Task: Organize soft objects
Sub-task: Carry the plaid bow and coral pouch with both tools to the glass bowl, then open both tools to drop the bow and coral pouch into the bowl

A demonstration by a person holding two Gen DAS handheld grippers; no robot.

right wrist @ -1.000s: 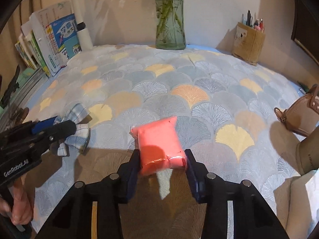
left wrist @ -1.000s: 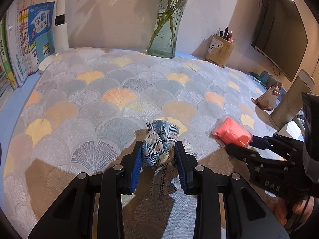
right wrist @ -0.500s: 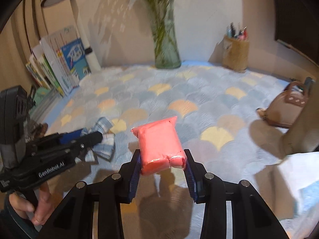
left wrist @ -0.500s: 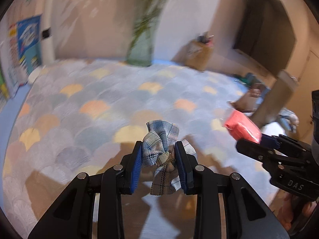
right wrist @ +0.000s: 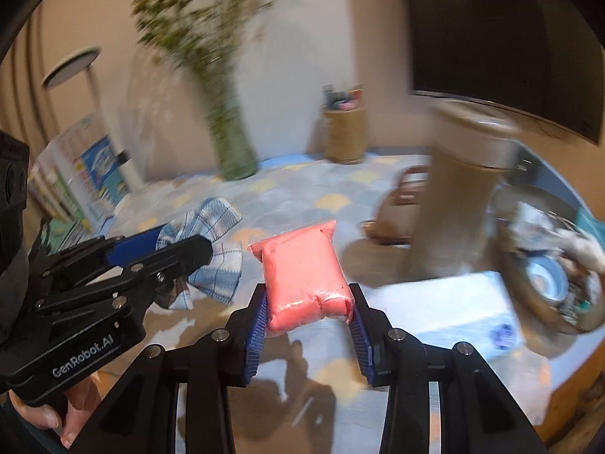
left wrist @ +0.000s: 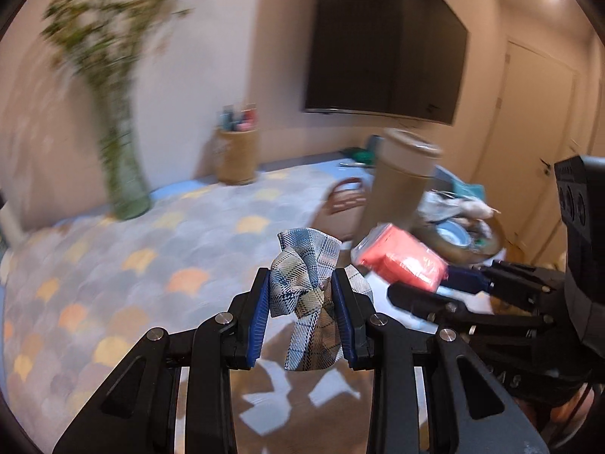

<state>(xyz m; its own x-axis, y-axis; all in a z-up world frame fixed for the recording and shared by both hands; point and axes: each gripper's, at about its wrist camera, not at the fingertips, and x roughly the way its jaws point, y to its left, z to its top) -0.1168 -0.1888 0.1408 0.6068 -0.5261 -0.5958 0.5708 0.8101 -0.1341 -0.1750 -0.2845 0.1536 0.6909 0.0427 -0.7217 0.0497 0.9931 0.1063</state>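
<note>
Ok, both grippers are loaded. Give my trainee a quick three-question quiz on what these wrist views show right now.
1. True or false: the left gripper is shut on the plaid cloth.
2. Multiple choice: what does the right gripper hold? A) a pen B) the pink packet C) a book
3. Short answer: in the right wrist view, on which side of the tall tan cylinder does the round basket of odds and ends sit?

Key
1. True; the cloth is pinched between the blue pads and hangs below them.
2. B
3. To its right, near the table edge.
</note>
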